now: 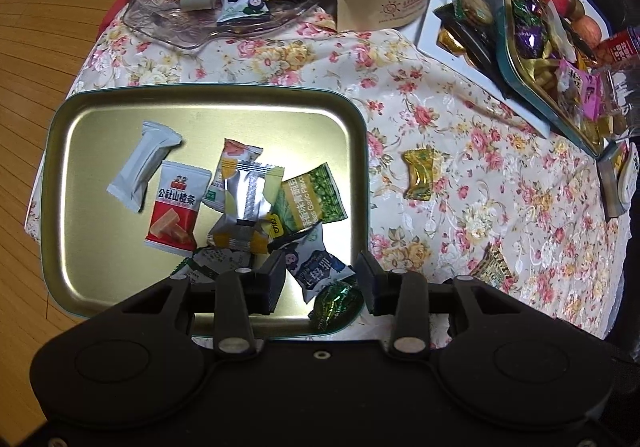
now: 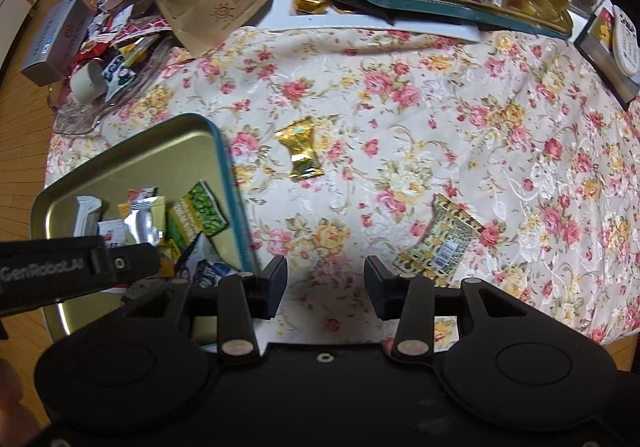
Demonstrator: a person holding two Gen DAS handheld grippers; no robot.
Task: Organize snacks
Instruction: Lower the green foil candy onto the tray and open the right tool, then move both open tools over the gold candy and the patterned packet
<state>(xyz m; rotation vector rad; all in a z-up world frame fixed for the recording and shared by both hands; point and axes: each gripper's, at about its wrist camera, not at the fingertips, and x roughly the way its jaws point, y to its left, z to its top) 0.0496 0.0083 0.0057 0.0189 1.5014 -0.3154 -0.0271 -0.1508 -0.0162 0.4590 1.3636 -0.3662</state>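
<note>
We're mid-sort: most wrapped snacks sit in the gold rectangular metal tray (image 1: 60, 175). Left gripper (image 1: 320, 279) hangs over it, jaws apart, empty. Right gripper (image 2: 326, 281) jaws apart, empty, over the floral cloth (image 2: 440, 107). Next: shift right and close on the near yellow-black patterned packet (image 2: 438, 243); the gold foil candy (image 2: 302, 153) lies farther off.

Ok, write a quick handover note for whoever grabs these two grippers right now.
Left gripper: jaws open, empty, over the gold metal tray.
Right gripper: jaws open, empty, above the floral tablecloth.
Done: several wrapped snacks already lie in the tray, including a green pea packet.
Left: a gold foil candy and a yellow patterned packet are loose on the cloth; the packet is nearer the right gripper.
</note>
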